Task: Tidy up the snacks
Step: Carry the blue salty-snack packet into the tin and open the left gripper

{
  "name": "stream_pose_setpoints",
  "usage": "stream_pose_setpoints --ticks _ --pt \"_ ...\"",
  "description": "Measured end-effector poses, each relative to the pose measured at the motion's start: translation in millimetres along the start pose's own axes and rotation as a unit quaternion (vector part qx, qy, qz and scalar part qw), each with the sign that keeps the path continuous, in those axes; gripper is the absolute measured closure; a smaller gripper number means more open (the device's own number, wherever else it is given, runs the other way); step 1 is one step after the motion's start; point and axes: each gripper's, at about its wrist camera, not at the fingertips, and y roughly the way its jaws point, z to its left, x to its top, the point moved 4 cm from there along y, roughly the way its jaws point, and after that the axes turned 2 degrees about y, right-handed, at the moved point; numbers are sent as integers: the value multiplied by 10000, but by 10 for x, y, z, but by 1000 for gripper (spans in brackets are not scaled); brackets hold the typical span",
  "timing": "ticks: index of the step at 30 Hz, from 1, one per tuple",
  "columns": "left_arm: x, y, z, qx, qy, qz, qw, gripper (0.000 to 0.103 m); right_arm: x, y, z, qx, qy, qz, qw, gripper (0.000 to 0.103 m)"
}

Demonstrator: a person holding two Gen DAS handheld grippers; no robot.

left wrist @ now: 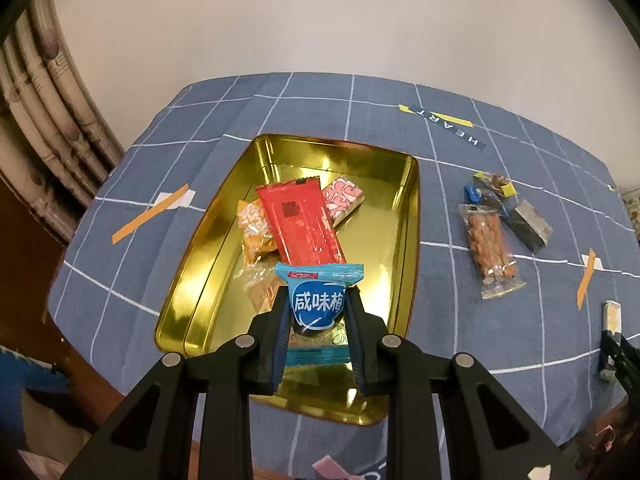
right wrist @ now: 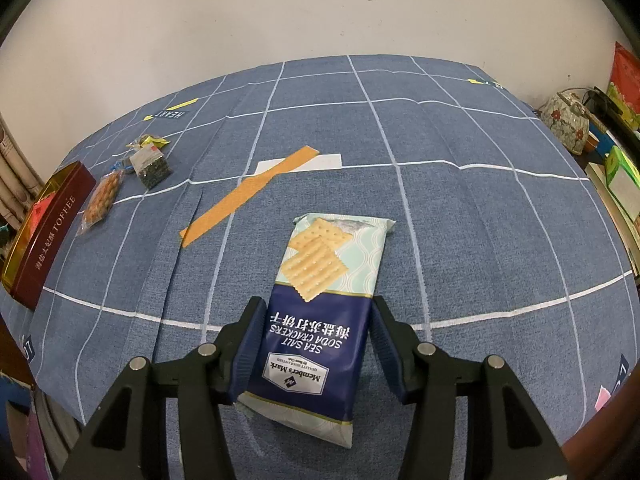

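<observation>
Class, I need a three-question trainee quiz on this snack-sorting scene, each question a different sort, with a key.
1. True or false: the left gripper is shut on a blue snack packet.
2. The red wrapper lies: A) in the gold tin, B) on the tablecloth.
3. Fill in: the right gripper straddles a pack of soda ____.

Key: 1 true; 2 A; 3 crackers.

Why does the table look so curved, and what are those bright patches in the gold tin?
In both wrist views the fisheye lens bows the checked tablecloth and darkens the corners. In the left wrist view, the gold tin mirrors room light as glare, brightest on its floor; the blue packet up close stays sharp.
</observation>
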Motion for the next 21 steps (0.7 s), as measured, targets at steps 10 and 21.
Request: stream_pose_setpoints --ticks 10,21 --pt "252 241 -70 -24 152 158 9998 80 2 -2 12 -21 -56 -12 10000 49" --pt "532 504 -195 -101 246 321 9991 80 3 2 14 -38 -114 -32 9999 48"
